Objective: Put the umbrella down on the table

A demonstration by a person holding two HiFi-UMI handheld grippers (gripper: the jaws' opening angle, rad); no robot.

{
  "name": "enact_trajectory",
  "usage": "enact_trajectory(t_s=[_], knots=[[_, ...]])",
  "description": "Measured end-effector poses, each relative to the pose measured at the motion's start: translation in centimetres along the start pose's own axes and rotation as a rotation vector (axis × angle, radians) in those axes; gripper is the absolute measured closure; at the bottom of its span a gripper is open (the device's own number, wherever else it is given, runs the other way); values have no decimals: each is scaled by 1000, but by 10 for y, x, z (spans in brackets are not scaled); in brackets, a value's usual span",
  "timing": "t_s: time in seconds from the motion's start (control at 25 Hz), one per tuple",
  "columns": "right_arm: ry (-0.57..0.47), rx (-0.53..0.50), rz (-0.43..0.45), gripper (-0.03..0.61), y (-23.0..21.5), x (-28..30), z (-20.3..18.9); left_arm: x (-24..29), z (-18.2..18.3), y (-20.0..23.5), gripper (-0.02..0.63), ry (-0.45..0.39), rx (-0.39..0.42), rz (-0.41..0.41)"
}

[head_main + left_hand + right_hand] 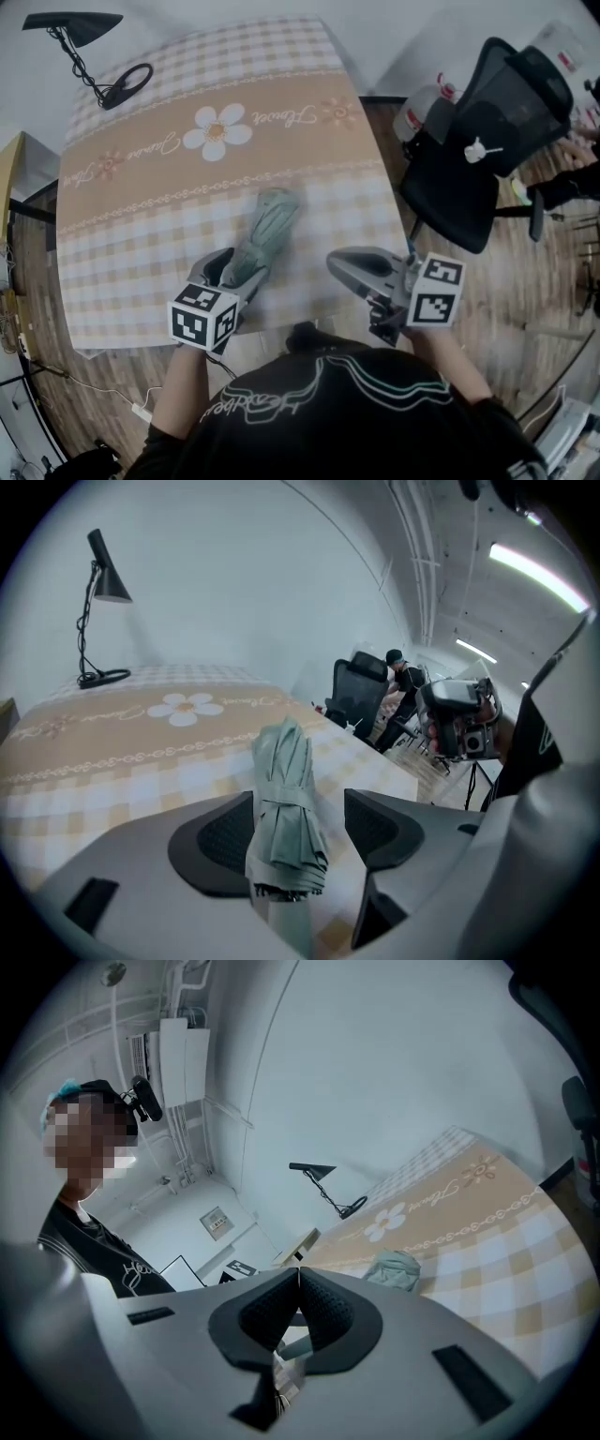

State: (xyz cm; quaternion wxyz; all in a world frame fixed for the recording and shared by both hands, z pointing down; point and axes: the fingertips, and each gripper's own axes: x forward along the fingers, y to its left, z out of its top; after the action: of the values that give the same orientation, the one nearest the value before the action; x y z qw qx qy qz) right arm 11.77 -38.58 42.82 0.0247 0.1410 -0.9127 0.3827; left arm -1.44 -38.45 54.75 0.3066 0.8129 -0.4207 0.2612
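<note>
Umbrella [281,789] on table [112,752] between parted jaws, left gripper [300,810] (right gripper [298,1283] jaws together).

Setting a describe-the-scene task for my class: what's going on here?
A person holds a gripper in each hand. The folded green umbrella lies on the checked table, and the left gripper has its jaws open on either side of it. The right gripper is shut and empty, off to the side.

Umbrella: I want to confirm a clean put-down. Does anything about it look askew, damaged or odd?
Nothing stands out. The folded umbrella lies on the table, canopy neatly wrapped, its handle end between the left gripper's open jaws.
</note>
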Motion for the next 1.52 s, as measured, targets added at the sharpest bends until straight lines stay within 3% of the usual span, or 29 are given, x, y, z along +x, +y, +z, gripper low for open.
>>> enact_trajectory(t_s=[0.12, 0.24, 0.52, 0.64, 0.84, 1.12, 1.52], knots=[[-19, -20, -2, 565, 24, -4, -5, -36, 10, -11, 311, -75, -45, -15], [-31, -31, 1, 565, 49, -6, -15, -74, 19, -35, 344, -159, -81, -88], [-77, -103, 34, 565, 121, -6, -32, -159, 30, -102, 485, -321, -2, -250], [-103, -127, 41, 566, 151, -9, -40, -192, 30, -121, 562, -379, -13, -297], [-137, -141, 69, 566, 197, -13, -57, -240, 27, -147, 617, -484, -4, -377], [-181, -128, 135, 566, 247, -18, -77, -275, 8, -178, 617, -503, 44, -427], [-181, -213, 121, 566, 282, -20, -94, -299, -9, -192, 617, -527, 48, -438]])
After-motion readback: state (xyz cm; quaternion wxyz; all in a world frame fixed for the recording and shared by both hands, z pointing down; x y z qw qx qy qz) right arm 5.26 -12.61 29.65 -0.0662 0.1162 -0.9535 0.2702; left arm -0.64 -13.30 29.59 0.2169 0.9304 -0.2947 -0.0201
